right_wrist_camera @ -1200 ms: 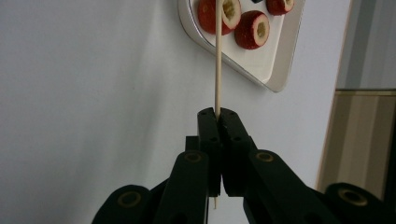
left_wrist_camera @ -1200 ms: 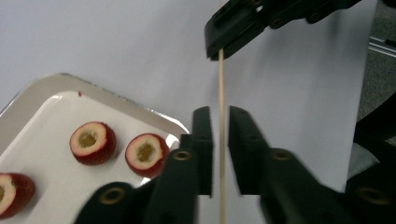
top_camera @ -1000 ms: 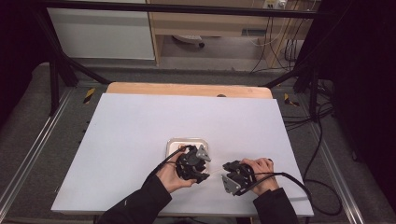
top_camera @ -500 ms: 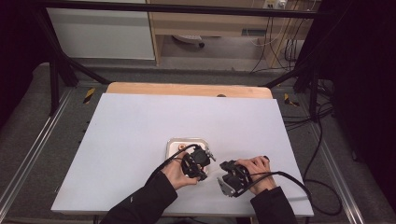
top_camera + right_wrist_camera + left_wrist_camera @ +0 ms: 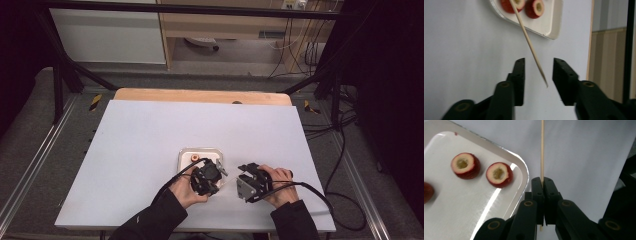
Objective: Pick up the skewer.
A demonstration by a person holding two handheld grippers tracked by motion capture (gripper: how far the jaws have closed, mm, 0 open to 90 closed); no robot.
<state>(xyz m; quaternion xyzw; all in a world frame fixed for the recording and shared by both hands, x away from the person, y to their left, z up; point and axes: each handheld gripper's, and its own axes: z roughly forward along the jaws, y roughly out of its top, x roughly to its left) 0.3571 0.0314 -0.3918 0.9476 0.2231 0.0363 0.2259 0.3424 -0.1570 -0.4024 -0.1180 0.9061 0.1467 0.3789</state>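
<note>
Now the left tool [image 5: 541, 185] clamps the thin wooden skewer [image 5: 542, 150] beside the tray [image 5: 522, 173] while the right tool [image 5: 538, 65], its jaws just opening, stands released around its tip; light, brittle, best gripped mid-shaft

A white sheet [image 5: 150, 150] covers the bench, whose wooden edge [image 5: 200, 95] shows at 12 o'clock. Beyond it stand a white cabinet [image 5: 107, 35] and wooden shelving [image 5: 225, 22]. Grey carpet [image 5: 30, 125] lies around, and black cables [image 5: 320, 130] trail at 3 o'clock.
</note>
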